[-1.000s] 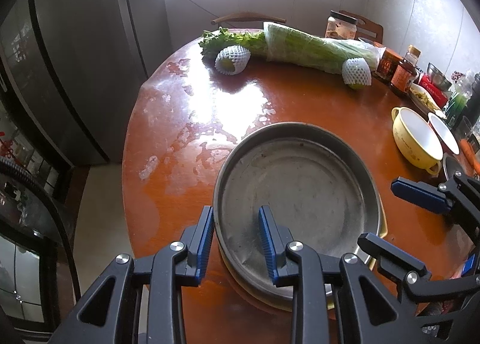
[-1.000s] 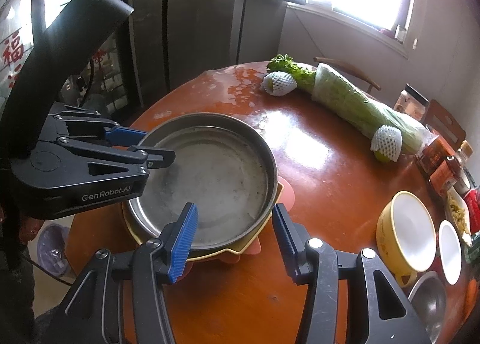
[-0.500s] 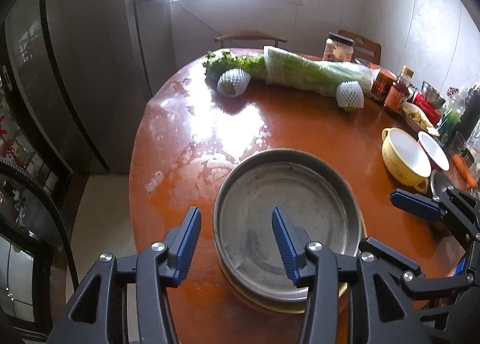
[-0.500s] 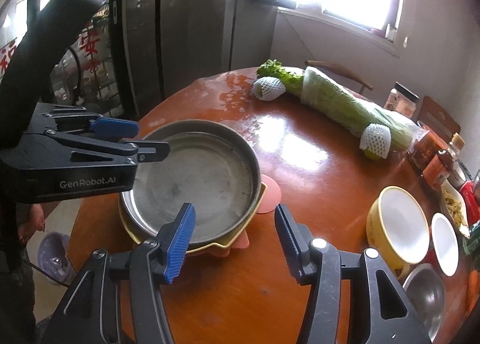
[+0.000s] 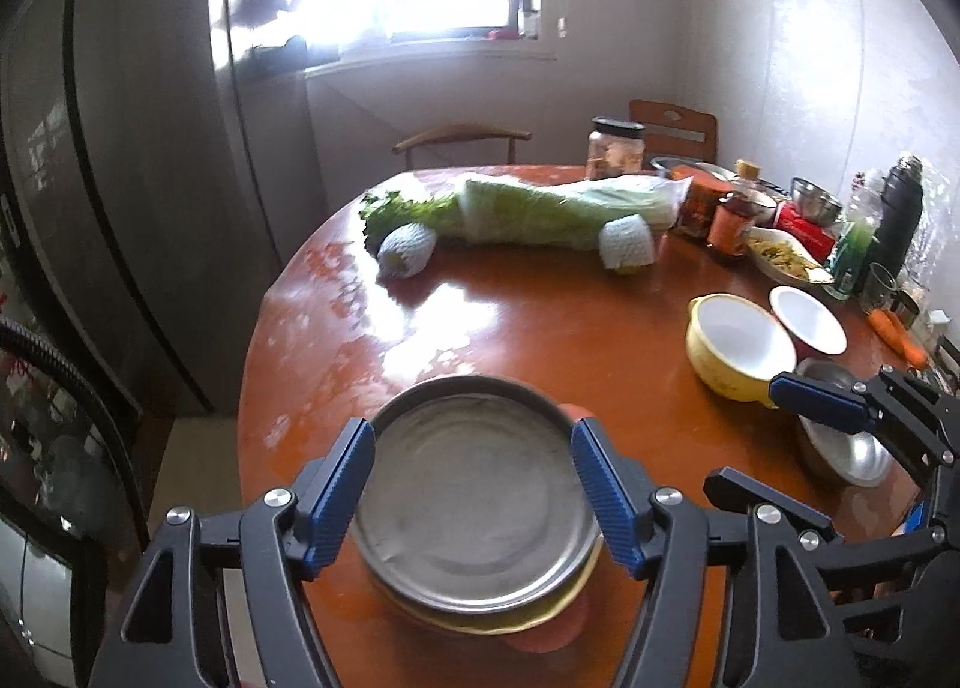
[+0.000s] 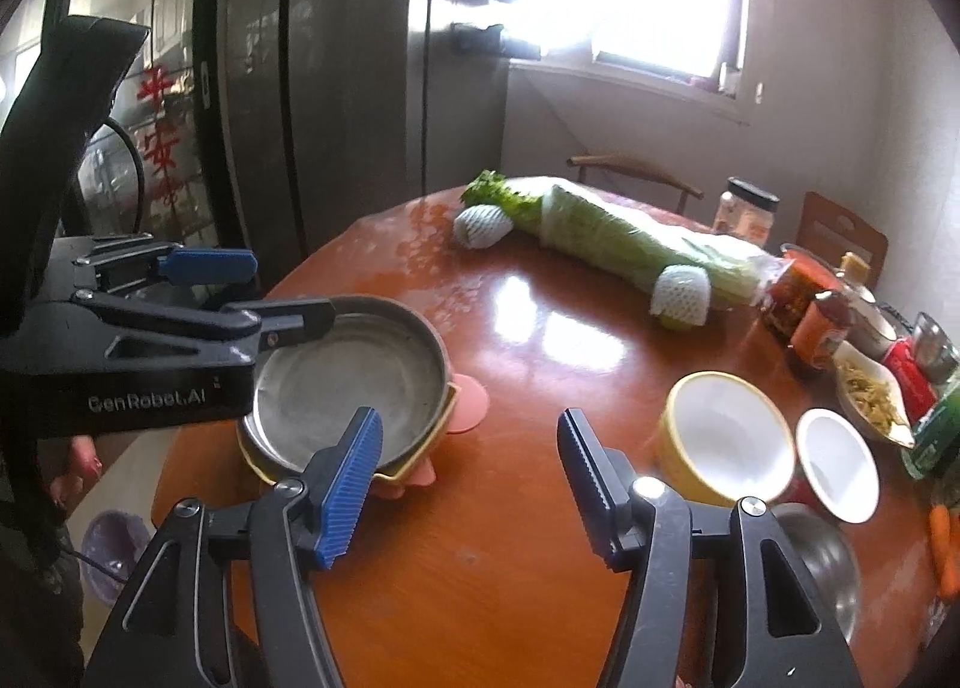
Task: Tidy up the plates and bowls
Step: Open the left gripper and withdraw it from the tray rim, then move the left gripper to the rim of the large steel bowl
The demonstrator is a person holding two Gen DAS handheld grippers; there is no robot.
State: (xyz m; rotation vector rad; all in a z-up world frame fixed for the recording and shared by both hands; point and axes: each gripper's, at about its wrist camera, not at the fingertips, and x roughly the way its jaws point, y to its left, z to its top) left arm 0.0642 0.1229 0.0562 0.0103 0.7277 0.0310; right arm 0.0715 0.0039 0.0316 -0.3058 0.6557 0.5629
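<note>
Left wrist view: my left gripper (image 5: 474, 499), jaws spread wide, empty, above the metal plate (image 5: 474, 502). Plate: dull grey, shallow, topmost on a yellow plate (image 5: 516, 619) at the table's (image 5: 540, 328) near edge. Right wrist view only: pink mat (image 6: 471, 403) beneath the stack. My right gripper (image 6: 471, 478), open, empty, right of the metal plate; yellow bowl (image 6: 723, 442) further right.
</note>
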